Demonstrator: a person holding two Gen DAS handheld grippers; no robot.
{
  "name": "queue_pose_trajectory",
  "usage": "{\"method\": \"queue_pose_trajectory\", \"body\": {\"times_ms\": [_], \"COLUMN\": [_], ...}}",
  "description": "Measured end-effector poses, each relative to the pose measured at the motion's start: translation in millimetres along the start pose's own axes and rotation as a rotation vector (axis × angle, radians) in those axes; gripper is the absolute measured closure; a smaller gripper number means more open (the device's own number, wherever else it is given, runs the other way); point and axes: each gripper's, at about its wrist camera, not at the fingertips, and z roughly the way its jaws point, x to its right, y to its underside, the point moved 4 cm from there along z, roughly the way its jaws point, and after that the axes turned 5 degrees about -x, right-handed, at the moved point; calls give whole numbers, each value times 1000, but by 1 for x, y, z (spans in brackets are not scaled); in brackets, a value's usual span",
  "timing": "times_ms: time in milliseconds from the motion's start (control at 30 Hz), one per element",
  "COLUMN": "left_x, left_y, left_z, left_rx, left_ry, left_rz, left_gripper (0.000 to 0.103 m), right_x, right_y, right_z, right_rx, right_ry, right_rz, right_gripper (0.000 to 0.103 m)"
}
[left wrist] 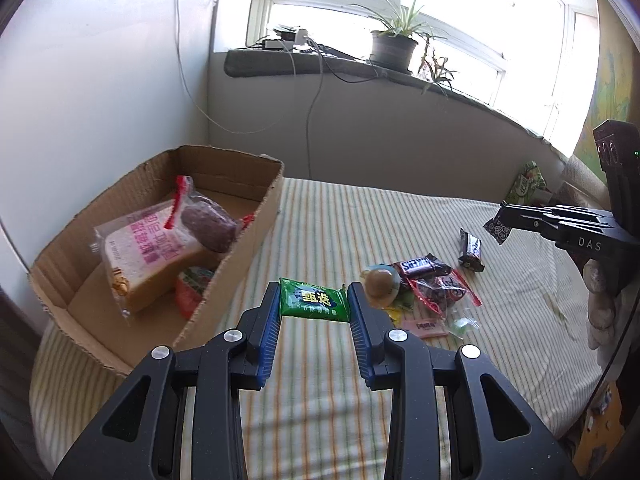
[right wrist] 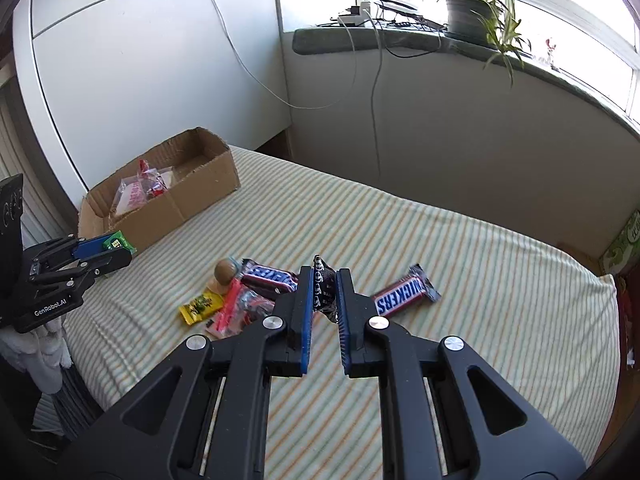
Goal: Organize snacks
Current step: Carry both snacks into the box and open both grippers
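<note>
My left gripper (left wrist: 314,304) is shut on a green snack packet (left wrist: 314,300) and holds it above the striped cloth, just right of the cardboard box (left wrist: 240,240). The box holds a bread packet (left wrist: 148,256) and a purple-brown cake packet (left wrist: 208,226). My right gripper (right wrist: 324,292) is shut on a small black patterned wrapper (right wrist: 325,286), held above the loose pile. It also shows in the left wrist view (left wrist: 498,230). The pile has a Snickers bar (right wrist: 404,296), a second Snickers bar (right wrist: 266,276), a yellow packet (right wrist: 200,308) and a red-edged clear packet (right wrist: 240,308).
A round brown snack (right wrist: 225,272) lies by the pile. The striped cloth (right wrist: 480,280) covers the surface. A green packet (left wrist: 526,184) sits at the far right edge. A window sill with a potted plant (left wrist: 394,46) and cables runs along the back wall.
</note>
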Motion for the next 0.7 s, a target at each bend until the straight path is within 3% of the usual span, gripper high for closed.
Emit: {"method": "queue_pose_trajectory", "body": {"times_ms": [333,700], "left_x": [-60,-111], "left_y": [-6,-7], "left_z": [-21,-25], "left_rx": [59,73], "left_ry": [-71,-121], "left_rz": [-86,-149], "left_gripper": [72,72], "right_x": [-66,-134], "right_y": [-58,-106], "right_z": [22,66], "right_rx": [29,19], "right_ry": [-60,-119], "right_rz": [-109,-203], "right_gripper": [92,92]}}
